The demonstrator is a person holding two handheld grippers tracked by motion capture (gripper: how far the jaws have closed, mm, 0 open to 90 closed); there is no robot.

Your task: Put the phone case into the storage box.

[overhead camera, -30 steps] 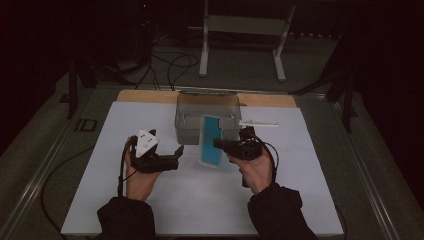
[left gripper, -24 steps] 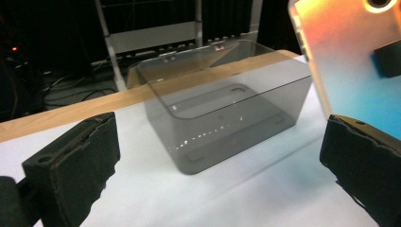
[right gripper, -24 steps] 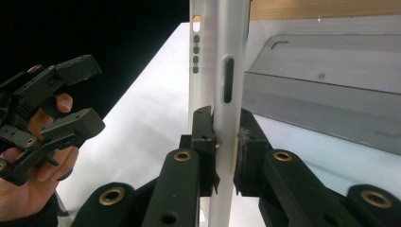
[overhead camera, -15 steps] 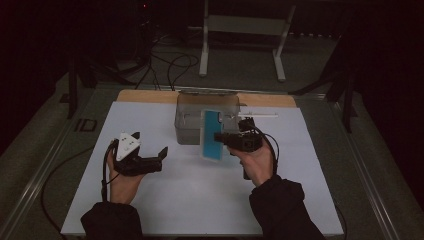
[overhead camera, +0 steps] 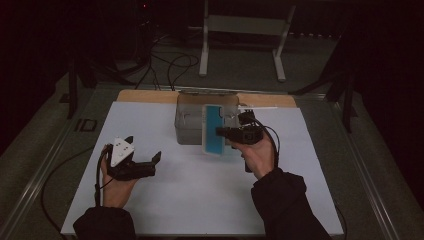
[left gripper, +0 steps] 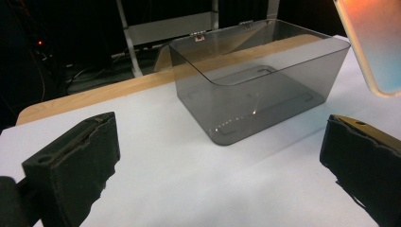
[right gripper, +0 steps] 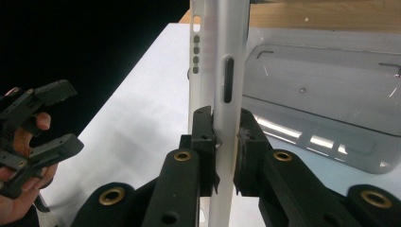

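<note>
A flat teal phone case (overhead camera: 214, 129) with a pale rim stands on edge, lifted in front of a grey see-through box (overhead camera: 189, 125). My right gripper (overhead camera: 222, 132) is shut on it; in the right gripper view its pads (right gripper: 204, 137) pinch the case's edge (right gripper: 222, 56) from both sides, with the box (right gripper: 331, 94) behind. My left gripper (overhead camera: 144, 148) stands open near the sheet's left side, nothing between its jaws. In the left gripper view its gripper (left gripper: 222, 161) faces the open box (left gripper: 255, 90), and the case's corner (left gripper: 378, 42) hangs at the top right.
A white sheet (overhead camera: 200, 200) covers the table, with a wooden board's edge (overhead camera: 145, 96) behind the box. A metal stand (overhead camera: 240, 30) and cables lie on the floor beyond. The box's lid (left gripper: 222, 33) is folded back.
My left hand has moved left, away from the case, and a little toward the table's front. My right hand has carried the case slightly up and toward the box.
</note>
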